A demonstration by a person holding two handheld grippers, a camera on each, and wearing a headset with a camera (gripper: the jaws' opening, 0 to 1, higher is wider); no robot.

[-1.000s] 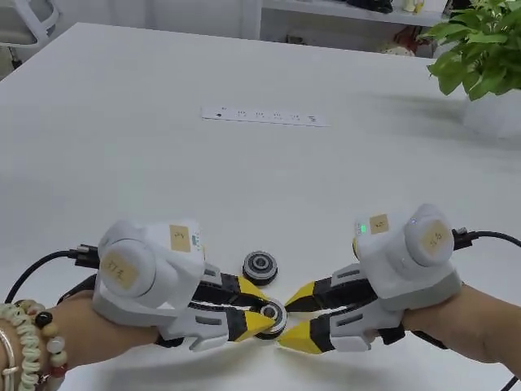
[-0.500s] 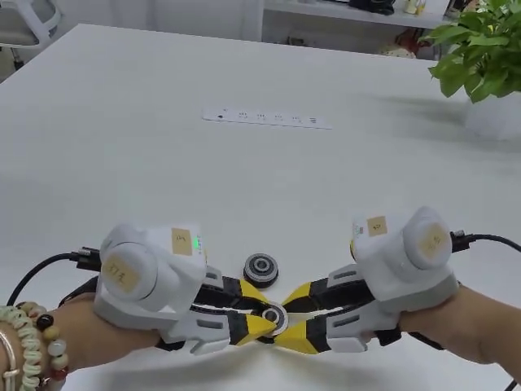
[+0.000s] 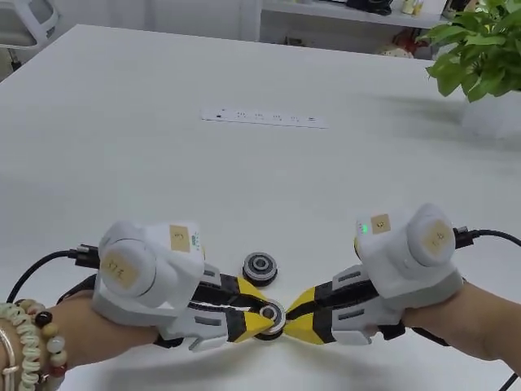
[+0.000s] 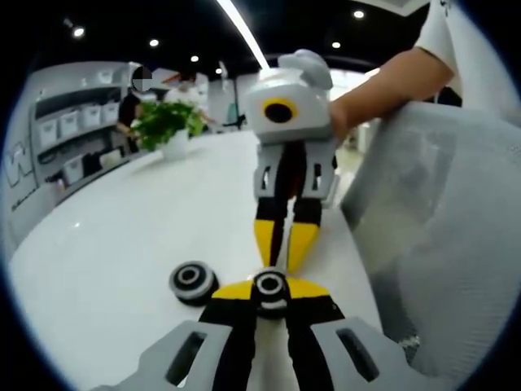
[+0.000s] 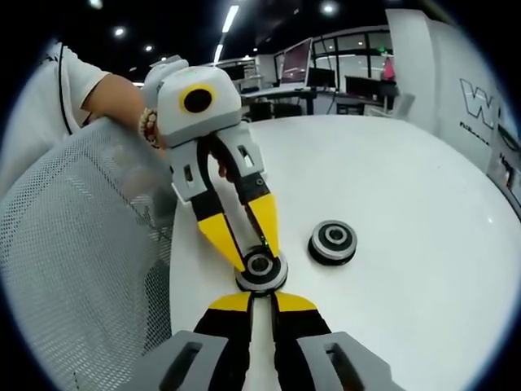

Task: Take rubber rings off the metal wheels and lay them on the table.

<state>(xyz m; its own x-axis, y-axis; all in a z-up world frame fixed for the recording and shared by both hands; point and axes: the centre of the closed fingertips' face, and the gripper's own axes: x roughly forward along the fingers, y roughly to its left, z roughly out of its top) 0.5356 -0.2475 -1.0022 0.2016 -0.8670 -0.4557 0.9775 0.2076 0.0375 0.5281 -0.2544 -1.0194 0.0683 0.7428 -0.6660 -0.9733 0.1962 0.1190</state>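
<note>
A small metal wheel (image 3: pixel 272 314) with a black rubber ring is held just above the white table (image 3: pixel 244 187), near its front edge. My left gripper (image 3: pixel 264 314) is shut on this wheel from the left, its yellow tips on either side of it (image 4: pixel 269 287). My right gripper (image 3: pixel 291 314) meets it from the right, its jaws shut on the ring at the wheel's rim (image 5: pixel 260 273). A second wheel (image 3: pixel 260 266) with its black ring on lies flat on the table just behind the grippers, also seen as second wheel (image 5: pixel 332 241).
A white power strip (image 3: pixel 264 117) lies across the middle of the table. A potted plant (image 3: pixel 480 49) stands at the back right. A cable (image 3: pixel 488 238) trails from each gripper. A grey mesh chair (image 5: pixel 73 236) is close behind the table's front edge.
My right gripper moved left to the held wheel and its open jaws shut on the wheel's rim. The left gripper kept the wheel in place.
</note>
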